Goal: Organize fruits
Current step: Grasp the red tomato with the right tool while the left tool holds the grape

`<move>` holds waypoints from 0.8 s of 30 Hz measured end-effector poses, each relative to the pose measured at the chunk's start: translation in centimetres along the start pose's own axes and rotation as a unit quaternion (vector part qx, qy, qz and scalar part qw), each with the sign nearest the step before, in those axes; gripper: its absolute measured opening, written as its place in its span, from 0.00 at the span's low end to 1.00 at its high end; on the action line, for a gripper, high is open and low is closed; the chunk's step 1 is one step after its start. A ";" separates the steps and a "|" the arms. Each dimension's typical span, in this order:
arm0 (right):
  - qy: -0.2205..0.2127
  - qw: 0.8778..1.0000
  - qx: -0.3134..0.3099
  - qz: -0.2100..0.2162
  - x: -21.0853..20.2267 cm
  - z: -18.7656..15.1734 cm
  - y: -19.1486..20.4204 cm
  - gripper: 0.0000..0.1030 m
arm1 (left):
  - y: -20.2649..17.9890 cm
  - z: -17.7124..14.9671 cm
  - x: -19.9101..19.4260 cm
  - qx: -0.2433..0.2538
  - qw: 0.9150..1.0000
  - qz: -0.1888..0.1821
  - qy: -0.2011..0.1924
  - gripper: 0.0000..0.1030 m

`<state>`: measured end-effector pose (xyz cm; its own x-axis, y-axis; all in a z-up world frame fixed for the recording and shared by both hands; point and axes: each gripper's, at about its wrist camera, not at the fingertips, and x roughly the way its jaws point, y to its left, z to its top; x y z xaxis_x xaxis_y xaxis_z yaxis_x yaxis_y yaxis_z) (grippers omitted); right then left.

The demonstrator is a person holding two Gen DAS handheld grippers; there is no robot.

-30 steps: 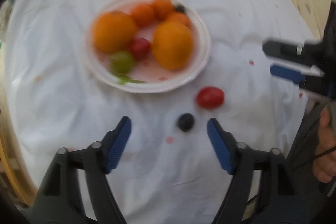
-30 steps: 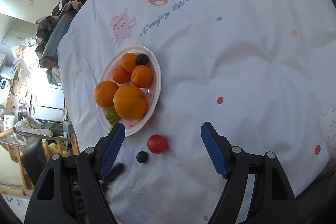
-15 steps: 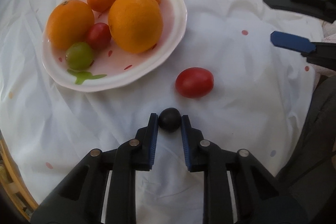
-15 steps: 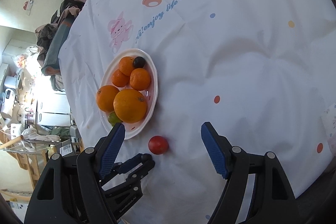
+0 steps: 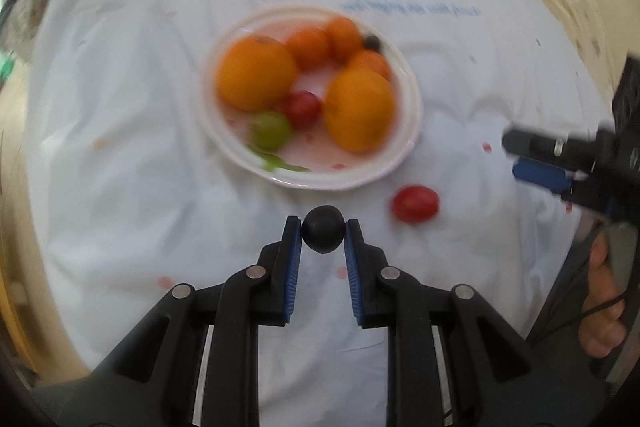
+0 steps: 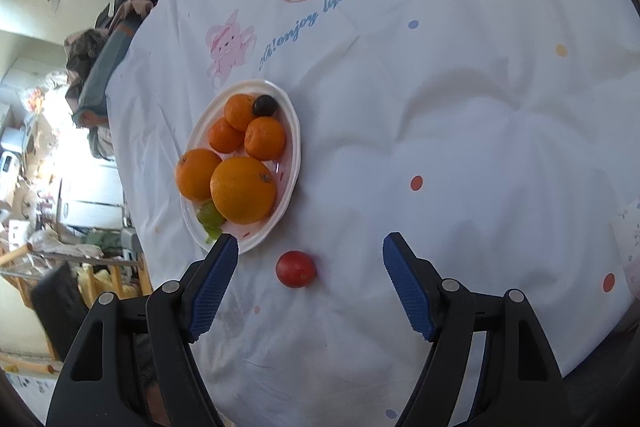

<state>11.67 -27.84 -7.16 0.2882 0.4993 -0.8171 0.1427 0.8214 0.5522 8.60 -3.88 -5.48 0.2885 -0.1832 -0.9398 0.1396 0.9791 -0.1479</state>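
The left gripper [image 5: 323, 233] pinches a dark berry [image 5: 323, 229], seemingly lifted, near the plate [image 5: 224, 147] of oranges. The right gripper [image 6: 310, 259] hangs wide apart over the red tomato [image 6: 296, 269] just right of that plate

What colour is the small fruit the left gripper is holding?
Dark, almost black. The grape shows best in the left wrist view, pinched by the left gripper.

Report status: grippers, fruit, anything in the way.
Left gripper shut on small dark round grape. Right gripper open above red cherry tomato on the cloth. White oval plate of fruit ahead; path clear.
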 end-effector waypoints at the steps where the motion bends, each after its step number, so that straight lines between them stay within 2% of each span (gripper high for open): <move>1: 0.003 1.000 -0.007 -0.004 0.3 -0.1 0.3 0.75 | 0.5 0.0 -0.4 -0.011 1.000 0.001 -0.006 0.18; 4: 0.018 0.999 -0.039 -0.025 1.5 -0.5 1.3 0.75 | 2.6 0.6 -1.8 -0.037 0.999 0.010 -0.025 0.18; 6: 0.029 0.996 -0.071 -0.055 2.6 -0.9 2.1 0.75 | 3.2 1.1 -2.5 -0.047 0.998 0.020 -0.037 0.18; 9: 0.043 0.987 -0.122 -0.098 4.4 -1.6 3.4 0.75 | 3.7 1.5 -2.9 -0.060 0.997 0.028 -0.047 0.18; 16: 0.065 0.966 -0.209 -0.137 7.2 -2.8 5.6 0.75 | 3.8 1.5 -3.3 -0.066 0.996 0.020 -0.048 0.18; 20: 0.067 0.958 -0.235 -0.147 7.6 -3.3 6.2 0.63 | 4.0 1.4 -3.1 -0.071 0.996 0.017 -0.044 0.18; 24: 0.083 0.960 -0.237 -0.128 7.9 -3.7 6.1 0.50 | 4.1 1.4 -3.0 -0.075 0.996 0.012 -0.043 0.18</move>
<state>11.28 -17.84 -10.81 0.1409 0.2688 -0.9528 -0.2685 0.9367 0.2246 9.68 0.58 -2.82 0.3703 -0.1594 -0.9152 -0.0090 0.9845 -0.1751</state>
